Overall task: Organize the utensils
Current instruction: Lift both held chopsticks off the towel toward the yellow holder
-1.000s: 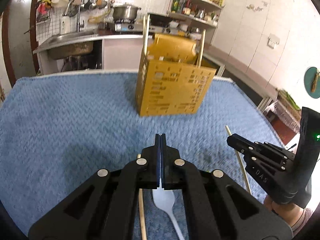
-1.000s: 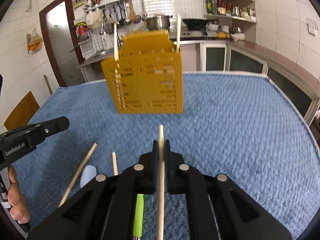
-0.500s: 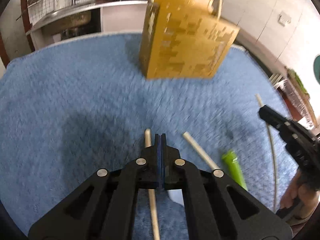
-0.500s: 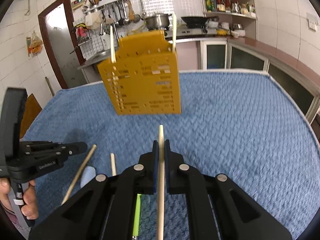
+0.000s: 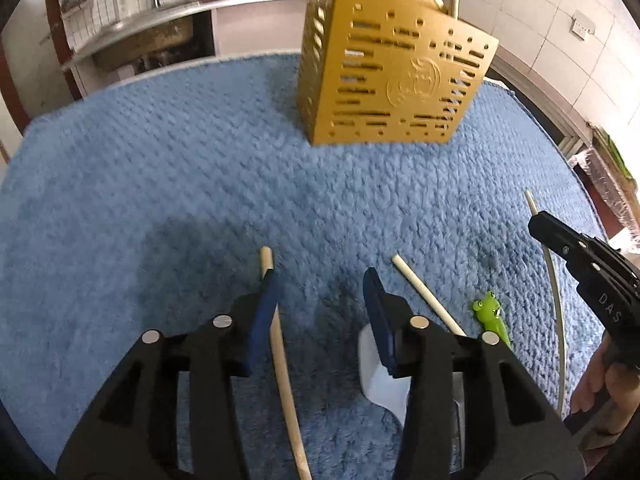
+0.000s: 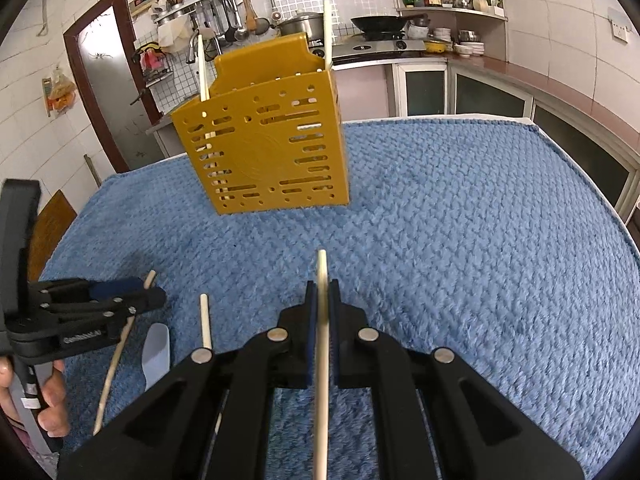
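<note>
Your bench (image 6: pixel 460 220) wears a blue knitted cover, kitchen behind; your left gripper (image 5: pixel 320 292) is opening over a chopstick (image 5: pixel 280 344), your right gripper (image 6: pixel 322 300) pinches another chopstick (image 6: pixel 322 344).

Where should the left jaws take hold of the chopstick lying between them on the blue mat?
Grip the chopstick on its bare shaft near the far end, coming from above. It lies flat along the opening left gripper, so the jaws close across its thin width.

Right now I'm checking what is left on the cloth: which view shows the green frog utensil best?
The left wrist view. The frog utensil lies clear on the cloth, its head showing beside the left claw. In the right wrist view the right claw hides it.
</note>
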